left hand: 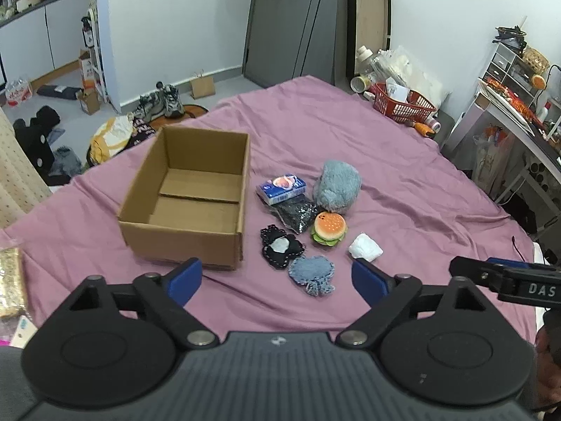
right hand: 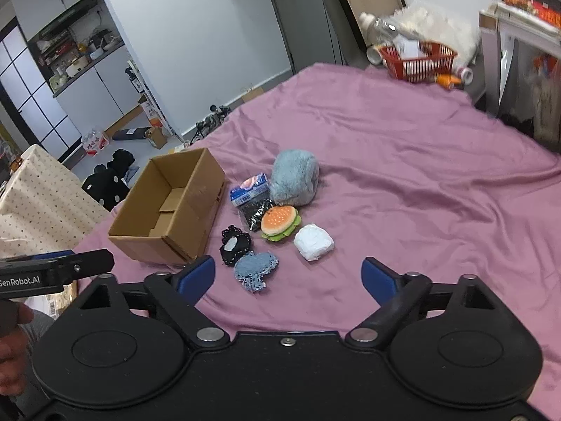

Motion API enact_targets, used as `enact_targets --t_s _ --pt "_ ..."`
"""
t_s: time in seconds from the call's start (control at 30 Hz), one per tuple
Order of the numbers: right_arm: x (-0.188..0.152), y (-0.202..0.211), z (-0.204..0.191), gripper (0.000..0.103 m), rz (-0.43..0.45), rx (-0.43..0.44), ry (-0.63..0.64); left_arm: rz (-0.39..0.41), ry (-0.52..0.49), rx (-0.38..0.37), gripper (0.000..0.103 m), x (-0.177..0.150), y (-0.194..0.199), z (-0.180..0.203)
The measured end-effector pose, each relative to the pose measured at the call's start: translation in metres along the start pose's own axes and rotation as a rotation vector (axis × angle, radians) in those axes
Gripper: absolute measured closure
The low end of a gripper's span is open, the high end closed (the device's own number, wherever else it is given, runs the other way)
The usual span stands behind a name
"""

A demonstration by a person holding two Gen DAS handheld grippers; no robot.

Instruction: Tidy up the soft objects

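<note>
Seven soft bits bunched on the pink bed sheet [left hand: 385, 182], just right of an empty cardboard box [left hand: 186, 196]: fluffy blue plush [left hand: 337, 189], burger toy [left hand: 329, 228], white bundle [left hand: 365, 247], denim patch [left hand: 312, 274], black patch [left hand: 280, 248], tissue pack [left hand: 280, 188], dark sequin pouch [left hand: 294, 212]. Probably all light and squishy, so pinch mid-body; flat patches need an edge grab. Left gripper [left hand: 277, 277] and right gripper [right hand: 288, 275]: jaws wide apart, holding nothing, touching nothing.
</note>
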State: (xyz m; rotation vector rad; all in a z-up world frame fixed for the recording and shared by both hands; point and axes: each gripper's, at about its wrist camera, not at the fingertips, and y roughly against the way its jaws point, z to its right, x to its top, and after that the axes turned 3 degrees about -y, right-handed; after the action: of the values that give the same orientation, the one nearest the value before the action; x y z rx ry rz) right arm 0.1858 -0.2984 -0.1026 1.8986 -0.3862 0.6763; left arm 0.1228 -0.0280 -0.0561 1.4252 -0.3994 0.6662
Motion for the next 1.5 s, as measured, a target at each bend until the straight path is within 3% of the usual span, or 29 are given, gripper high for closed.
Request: enact_targets --t_s 0.2,0.5,1.17,1.5 --pt "0.006 -0.025 0.014 0.022 -0.034 0.015 -0.026 -0.046 0.021 -0.007 0.028 0.004 -0.035 0.007" --pt "0.015 -0.074 0.037 0.028 -0.104 0.032 -0.090 -0.133 0.049 -0.005 0.036 0.007 -0.091 0.017" --pt "0.023 -0.164 0.069 0.035 -0.254 0.055 -0.191 -0.306 0.113 -0.031 0.041 -0.001 -0.194 0.025" --pt "0.021 -0.183 0.068 0.034 -0.280 0.046 -0.180 -0.354 0.124 -0.038 0.041 -0.011 -0.219 0.028"
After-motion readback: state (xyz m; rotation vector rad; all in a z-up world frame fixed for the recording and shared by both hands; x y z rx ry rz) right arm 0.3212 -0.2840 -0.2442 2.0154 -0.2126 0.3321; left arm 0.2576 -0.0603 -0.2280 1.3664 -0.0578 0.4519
